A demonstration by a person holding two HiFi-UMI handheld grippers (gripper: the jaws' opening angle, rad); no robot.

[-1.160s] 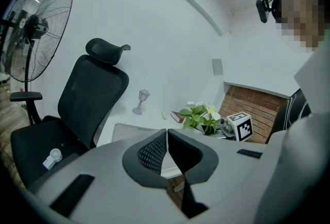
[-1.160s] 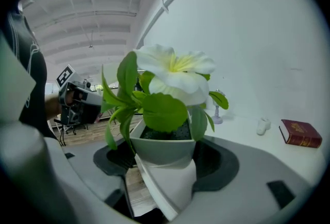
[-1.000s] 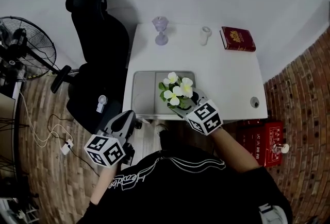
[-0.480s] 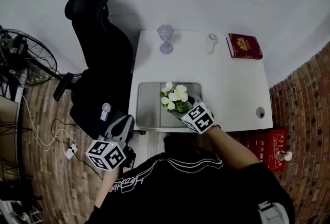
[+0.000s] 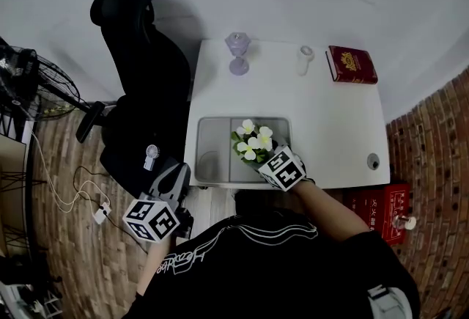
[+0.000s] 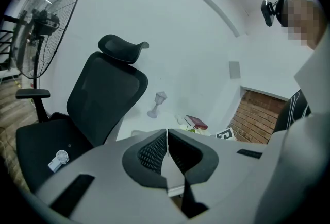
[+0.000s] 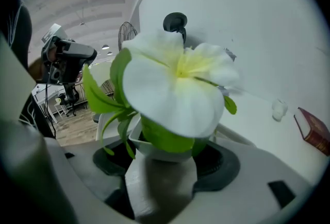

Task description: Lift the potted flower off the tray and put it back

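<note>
The potted flower (image 5: pixel 253 143), white blooms with green leaves in a small white pot, is over the right part of the grey tray (image 5: pixel 212 140) on the white table (image 5: pixel 330 119). My right gripper (image 5: pixel 264 158) reaches in from the near edge and is shut on the pot. In the right gripper view the pot (image 7: pixel 162 176) sits gripped between the dark jaws of the right gripper (image 7: pixel 165 153), and a big bloom (image 7: pixel 175 89) fills the view. Whether the pot touches the tray I cannot tell. My left gripper (image 5: pixel 178 173) hangs off the table's left side, shut and holding nothing; its pads (image 6: pixel 154 148) meet.
A purple goblet (image 5: pixel 237 52), a small white cup (image 5: pixel 305 59) and a red book (image 5: pixel 354 64) stand along the table's far edge. A black office chair (image 5: pixel 139 61) with a small hand fan (image 5: pixel 152 155) is at the left, beside a floor fan (image 5: pixel 29 86). A red crate (image 5: pixel 374 204) lies at the right.
My right gripper has come down with the potted flower toward the right part of the tray. The left gripper has shifted a little beside the table and stays shut.
</note>
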